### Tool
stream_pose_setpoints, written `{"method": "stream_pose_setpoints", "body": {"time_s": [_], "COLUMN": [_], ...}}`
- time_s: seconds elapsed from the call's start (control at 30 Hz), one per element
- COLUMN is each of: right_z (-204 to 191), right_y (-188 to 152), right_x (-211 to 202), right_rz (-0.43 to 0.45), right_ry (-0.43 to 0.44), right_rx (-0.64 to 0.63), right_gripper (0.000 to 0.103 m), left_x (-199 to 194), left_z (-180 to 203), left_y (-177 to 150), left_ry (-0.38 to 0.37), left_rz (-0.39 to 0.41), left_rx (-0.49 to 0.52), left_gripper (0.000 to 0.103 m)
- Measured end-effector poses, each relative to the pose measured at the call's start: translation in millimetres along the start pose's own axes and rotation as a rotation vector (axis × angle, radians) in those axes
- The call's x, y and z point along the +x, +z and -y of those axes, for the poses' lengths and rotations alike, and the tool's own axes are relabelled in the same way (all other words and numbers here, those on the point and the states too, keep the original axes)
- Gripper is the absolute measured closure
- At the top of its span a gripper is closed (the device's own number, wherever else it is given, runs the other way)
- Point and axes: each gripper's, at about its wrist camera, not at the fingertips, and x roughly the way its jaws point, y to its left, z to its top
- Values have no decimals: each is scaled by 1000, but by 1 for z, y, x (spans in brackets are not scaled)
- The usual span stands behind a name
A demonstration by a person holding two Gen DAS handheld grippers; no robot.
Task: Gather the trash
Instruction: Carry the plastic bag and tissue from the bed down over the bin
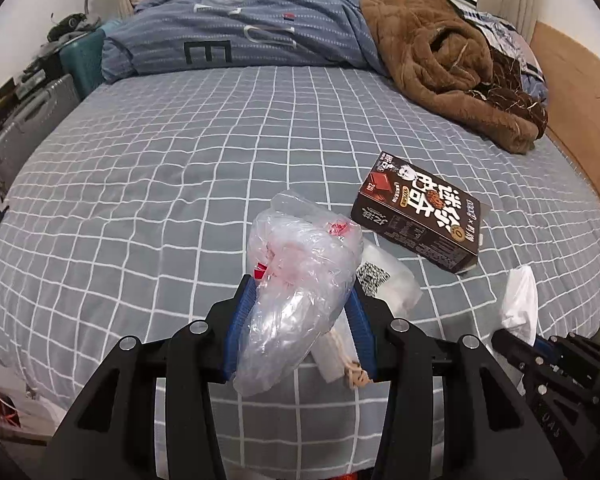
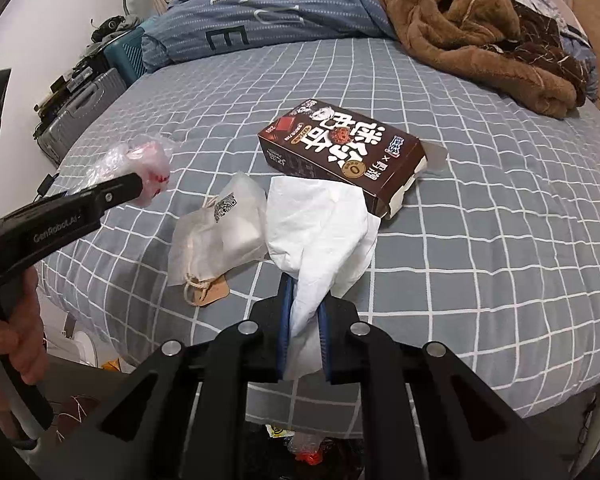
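Trash lot, two pieces in transit above the bed (image 1: 140, 168): left gripper (image 1: 300, 292) clamping a crumpled plastic bag (image 1: 300, 280), right gripper (image 2: 305, 292) pinching a tissue (image 2: 316, 232), both risking slipping free, being limp and thinly held.

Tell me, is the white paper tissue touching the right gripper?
Touching. The right wrist view shows the white paper tissue pinched between the blue pads of the right gripper.
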Motion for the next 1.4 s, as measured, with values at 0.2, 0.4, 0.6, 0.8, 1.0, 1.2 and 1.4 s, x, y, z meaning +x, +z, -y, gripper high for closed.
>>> {"method": "stream_pose_setpoints", "body": {"time_s": [0.2, 0.4, 0.6, 0.8, 1.0, 1.2, 1.4], "right_z": [-1, -5, -10, -12, -17, -16, -13], "right_y": [-6, -12, -20, -29, -41, -58, -72], "right_x": [-16, -33, -48, -65, -80, -93, -105], "right_rz": [18, 37, 52, 73, 78, 71, 74], "right_ry": [-7, -8, -17, -20, -21, -39, -41], "right_rx": [0, 0, -7, -5, -3, -2, 11], "right_gripper": [91, 91, 91, 91, 91, 91, 91], "left_x": [-17, -35, -55, -71, -89, -99, -111], "left_z": [1, 3, 6, 5, 10, 18, 23], "left_y": [-14, -24, -41, -57, -73, -89, -100], "left_ry": [4, 4, -8, -29, -51, -72, -83], "left_rz": [12, 23, 32, 34, 39, 24, 32], "left_rx": [-4, -12, -24, -41, -41, -46, -37], "left_gripper": [59, 59, 59, 59, 59, 59, 59]}}
